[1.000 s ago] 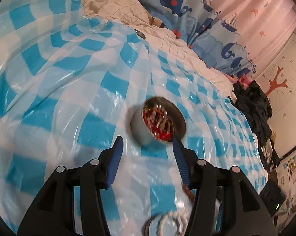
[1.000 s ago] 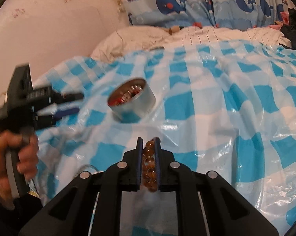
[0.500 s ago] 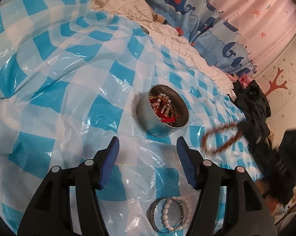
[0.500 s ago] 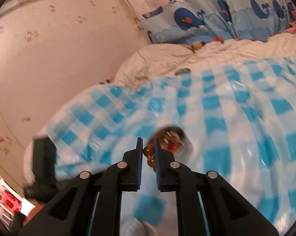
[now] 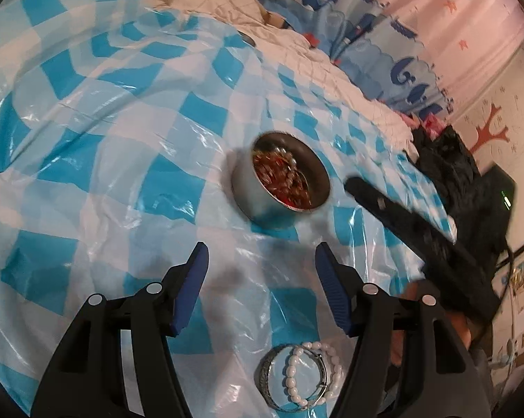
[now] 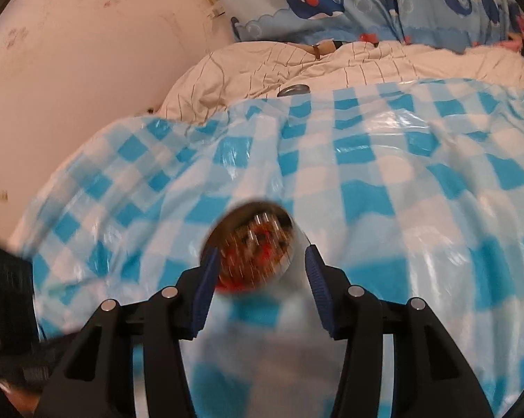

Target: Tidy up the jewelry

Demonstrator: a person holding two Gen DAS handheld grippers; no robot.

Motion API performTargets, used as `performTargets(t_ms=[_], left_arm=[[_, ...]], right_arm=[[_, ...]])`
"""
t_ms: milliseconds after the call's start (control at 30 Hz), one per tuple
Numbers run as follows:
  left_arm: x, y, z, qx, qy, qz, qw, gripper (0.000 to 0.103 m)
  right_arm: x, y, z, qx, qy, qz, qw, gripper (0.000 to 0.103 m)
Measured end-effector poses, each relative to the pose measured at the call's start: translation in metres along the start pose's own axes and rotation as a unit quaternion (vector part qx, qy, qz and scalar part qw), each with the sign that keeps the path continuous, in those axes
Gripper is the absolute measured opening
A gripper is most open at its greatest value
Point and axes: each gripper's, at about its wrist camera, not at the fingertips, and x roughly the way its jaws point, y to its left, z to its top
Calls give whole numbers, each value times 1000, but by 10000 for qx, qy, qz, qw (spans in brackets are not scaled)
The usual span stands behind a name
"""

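Tin [image 5: 282,180] w/ the jewelry pile is sitting roughly mid-sheet on the blue checked plastic cover [image 5: 98,146], and we're working around it from both sides. We're holding the right gripper [image 6: 258,268] right over the tin's mouth, pointing down into it, bc that's the drop spot: its jaws have just been opening and they're now standing apart w/ nothing btwn the pads, only the tin's red and pearly contents showing blurred in the gap. We can't pick the amber bead string out of that blur, so our guess is it's landed in the tin, not a sure thing tho. We're keeping the left gripper [image 5: 262,261] on the near side of the tin, jaws spread wide, also empty, its jaws having just been opening a bit further. Right below it, just beside its right finger, the pearl bracelet [image 5: 314,372] is lying across the silver bangle [image 5: 274,372], touching, so we're prob lining up for those next. Room-wise we're fine: open sheet all round the tin, the cover's far edge meeting the cream quilt [image 6: 296,66] well apart from it, dark clothes heap [image 5: 450,163] off to the right. Only crowding is the two grippers converging near the tin.
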Motion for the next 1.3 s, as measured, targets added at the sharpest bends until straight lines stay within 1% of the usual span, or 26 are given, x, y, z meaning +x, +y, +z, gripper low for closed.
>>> performTargets(t_ms=[67, 100, 167, 267, 300, 333, 367, 467, 567, 900, 1300], left_arm=[[3, -5, -4, 67, 55, 34, 10000, 60], [3, -6, -6, 90, 62, 32, 9999, 60], [0, -12, -10, 181, 28, 58, 9998, 60], [-9, -16, -15, 238, -81, 73, 9997, 64], [-12, -16, -16, 224, -124, 58, 9997, 66], [-16, -16, -18, 195, -181, 47, 9996, 67], [-19, -15, -19, 168, -215, 39, 9996, 68], [-26, -12, -23, 27, -247, -66, 9997, 68], [-31, -11, -23, -13, -297, -144, 9995, 68], [-48, -15, -26, -140, -443, -457, 9979, 71], [-49, -13, -27, -157, -402, -419, 9982, 72]], right_arm=[[-17, -3, -23, -209, 43, -109, 9997, 60], [-23, -4, -34, -268, 61, -172, 9995, 62], [-31, -11, -58, -273, 149, -292, 9991, 63], [-27, -25, -85, 32, 384, -470, 9982, 64], [-25, -28, -90, 112, 370, -498, 9980, 64], [-26, -27, -94, 106, 265, -526, 9982, 64], [-26, -24, -97, -2, 176, -627, 9979, 67], [-22, -12, -102, -370, 128, -837, 9957, 75], [-22, -9, -103, -484, 143, -819, 9954, 80], [-23, -8, -103, -435, 125, -744, 9962, 82], [-23, -9, -104, -438, 123, -735, 9963, 84]])
